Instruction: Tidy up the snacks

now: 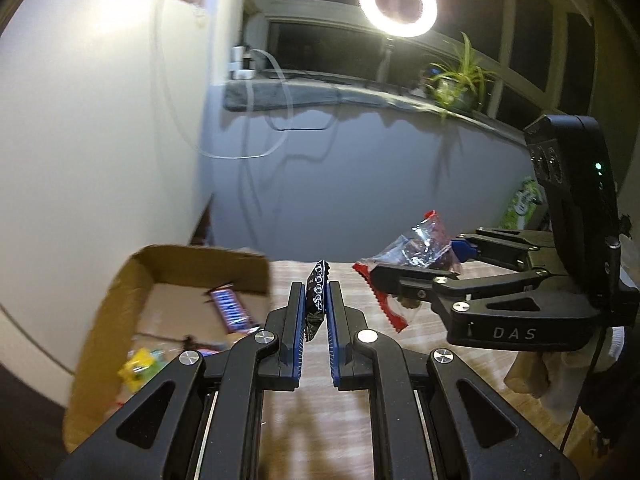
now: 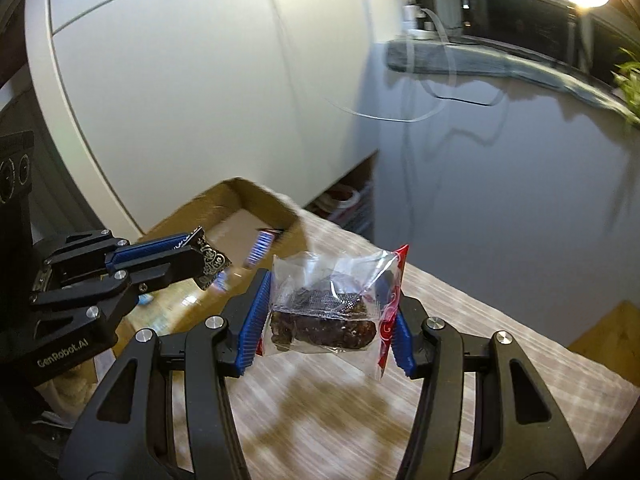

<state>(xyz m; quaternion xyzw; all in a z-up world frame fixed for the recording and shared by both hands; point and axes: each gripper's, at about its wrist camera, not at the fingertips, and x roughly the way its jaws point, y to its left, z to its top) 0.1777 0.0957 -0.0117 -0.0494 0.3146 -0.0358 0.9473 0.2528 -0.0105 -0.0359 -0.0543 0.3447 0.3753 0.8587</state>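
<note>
My left gripper (image 1: 317, 298) is shut on a small black patterned snack packet (image 1: 316, 304), held above the wooden table just right of an open cardboard box (image 1: 120, 288). It also shows in the right wrist view (image 2: 196, 258), with the black packet (image 2: 210, 262) at its tip. My right gripper (image 2: 330, 316) is shut on a clear, red-edged packet of dark dried fruit (image 2: 328, 308), held above the table; in the left wrist view (image 1: 416, 268) that packet (image 1: 420, 248) is to the right. The box holds a blue candy bar (image 1: 232, 308) and a yellow snack (image 1: 140, 364).
The wooden table (image 1: 320, 420) carries the box (image 2: 240, 204) at its left edge. A white cabinet (image 1: 80, 120) stands behind the box. A ring light (image 1: 396, 2) and a plant (image 1: 460, 76) are on the far sill. A green package (image 1: 524, 200) lies at the far right.
</note>
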